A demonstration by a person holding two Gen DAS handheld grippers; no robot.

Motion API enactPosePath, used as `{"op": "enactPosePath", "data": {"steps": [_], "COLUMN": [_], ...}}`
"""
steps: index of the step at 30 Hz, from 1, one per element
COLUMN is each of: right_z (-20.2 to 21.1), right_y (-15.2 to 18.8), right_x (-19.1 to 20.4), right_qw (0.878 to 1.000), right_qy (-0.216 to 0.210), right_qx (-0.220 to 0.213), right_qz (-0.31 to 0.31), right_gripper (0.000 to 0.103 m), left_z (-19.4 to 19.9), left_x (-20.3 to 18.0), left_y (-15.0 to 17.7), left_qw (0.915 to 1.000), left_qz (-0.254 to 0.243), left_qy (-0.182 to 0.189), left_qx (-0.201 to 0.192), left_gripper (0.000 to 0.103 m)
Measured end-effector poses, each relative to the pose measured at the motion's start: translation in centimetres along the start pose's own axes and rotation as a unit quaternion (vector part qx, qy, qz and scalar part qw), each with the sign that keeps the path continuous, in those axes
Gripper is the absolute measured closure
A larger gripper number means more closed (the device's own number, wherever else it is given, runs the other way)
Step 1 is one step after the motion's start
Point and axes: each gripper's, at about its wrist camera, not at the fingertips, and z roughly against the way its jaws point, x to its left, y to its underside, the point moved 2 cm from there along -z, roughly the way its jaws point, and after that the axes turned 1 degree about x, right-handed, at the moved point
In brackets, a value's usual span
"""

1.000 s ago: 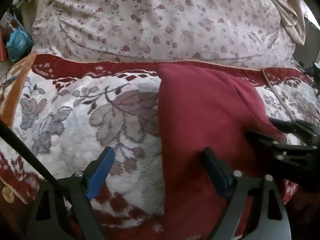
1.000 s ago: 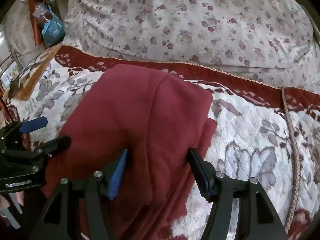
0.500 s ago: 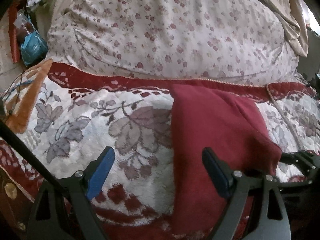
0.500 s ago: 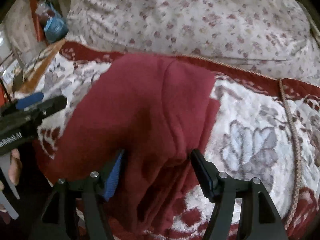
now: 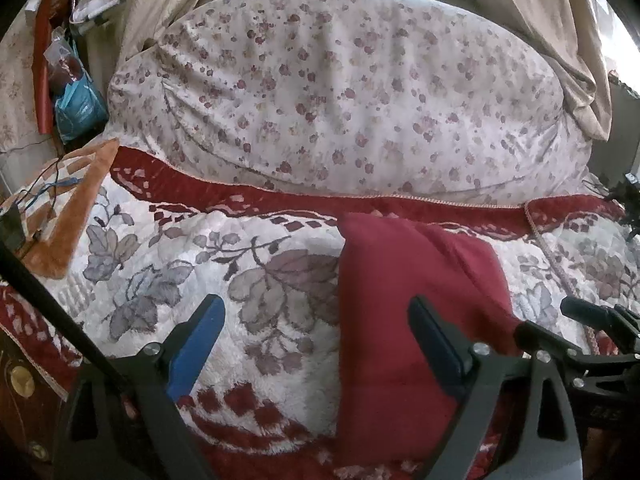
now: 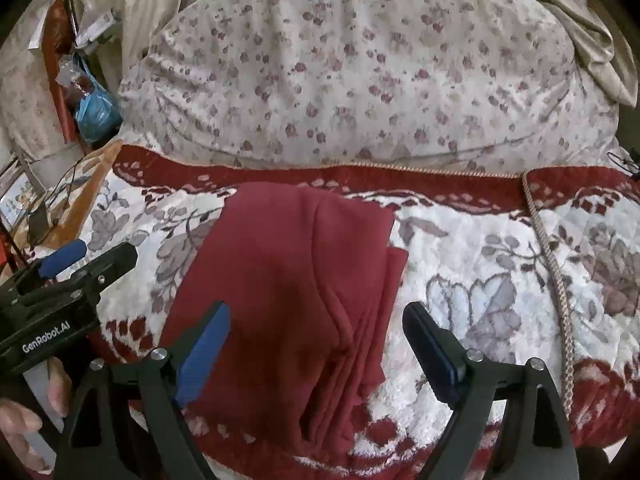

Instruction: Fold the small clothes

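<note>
Red folded garment (image 6: 292, 292) lies flat on the bed blanket (image 6: 472, 248), my right gripper (image 6: 316, 344) just opened and my left gripper (image 5: 316, 340) released, so I should lift straight without dragging it.

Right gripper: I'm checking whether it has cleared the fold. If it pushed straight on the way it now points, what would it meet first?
Most likely the folded red garment. The right gripper is open, its jaws just widened with the cloth below them, unpinched. It points down at the garment's layered edges on the floral blanket; depth is unclear.

text: "GenRobot.AI" | on: left claw (image 6: 76, 258) body, white print
</note>
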Motion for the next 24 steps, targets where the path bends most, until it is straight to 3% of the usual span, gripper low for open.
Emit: {"op": "enactPosePath", "data": {"steps": [6,24], "right_z": [0.7,-0.9], "right_y": [-0.6,-0.5], "right_x": [0.2,0.5], "right_qw": [1.0,1.0], "right_qy": [0.002,0.0], "right_qx": [-0.02,-0.003], "right_qz": [-0.001,0.001], "right_gripper": [0.009,0.009], "left_z": [0.3,-0.5], "left_x": [0.4,0.8], "left_y": [-0.2,-0.3], "left_qw": [0.9999,0.9999], "left_qz": [0.012,0.006], "left_qy": [0.002,-0.011], "left_qx": [-0.002,0.007], "left_gripper": [0.006,0.005]}}
